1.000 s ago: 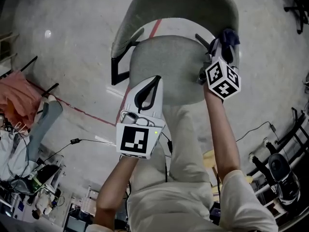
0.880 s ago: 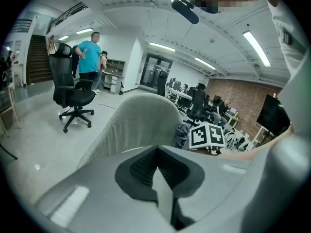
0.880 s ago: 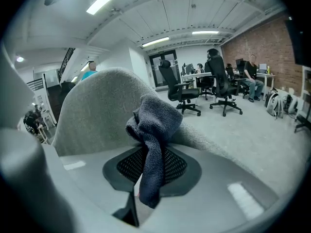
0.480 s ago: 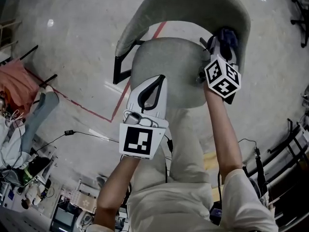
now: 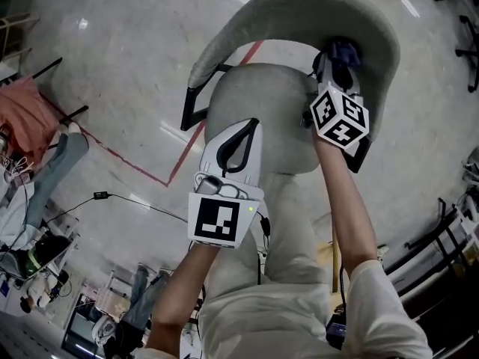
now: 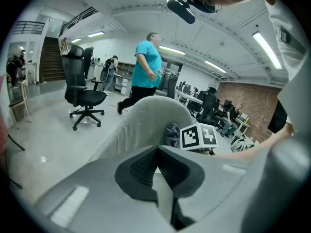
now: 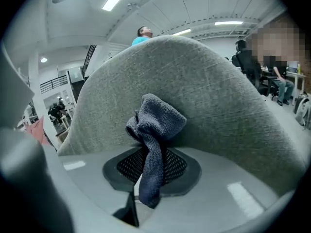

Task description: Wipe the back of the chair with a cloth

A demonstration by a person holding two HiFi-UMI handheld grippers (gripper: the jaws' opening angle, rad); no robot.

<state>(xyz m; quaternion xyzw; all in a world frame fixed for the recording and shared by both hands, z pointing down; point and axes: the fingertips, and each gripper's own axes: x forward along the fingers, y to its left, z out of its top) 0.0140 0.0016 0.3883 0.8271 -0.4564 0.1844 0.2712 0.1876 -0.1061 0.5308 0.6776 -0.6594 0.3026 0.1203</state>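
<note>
The grey upholstered chair's curved backrest (image 5: 374, 28) arcs round its seat (image 5: 262, 103) in the head view. My right gripper (image 5: 338, 64) is shut on a dark blue cloth (image 5: 342, 53) and holds it against the backrest's inner face, right of middle. In the right gripper view the cloth (image 7: 156, 123) bunches against the backrest (image 7: 209, 91) and hangs down between the pads of my right gripper (image 7: 150, 168). My left gripper (image 5: 250, 124) hovers over the seat's front left, shut and holding nothing. The left gripper view shows the left gripper (image 6: 156, 165), the backrest (image 6: 138, 125) and the cloth (image 6: 172, 134).
A red tape line (image 5: 150, 172) and a cable (image 5: 120, 199) run over the floor at left, near pink fabric (image 5: 26, 114). Black stands (image 5: 441, 223) are at the right. A person in a teal shirt (image 6: 148, 64) walks beyond a black office chair (image 6: 82, 89).
The view has shifted, so the chair sits lower in frame. My right gripper with the cloth has slid a little inward along the backrest. The left gripper holds its place over the seat.
</note>
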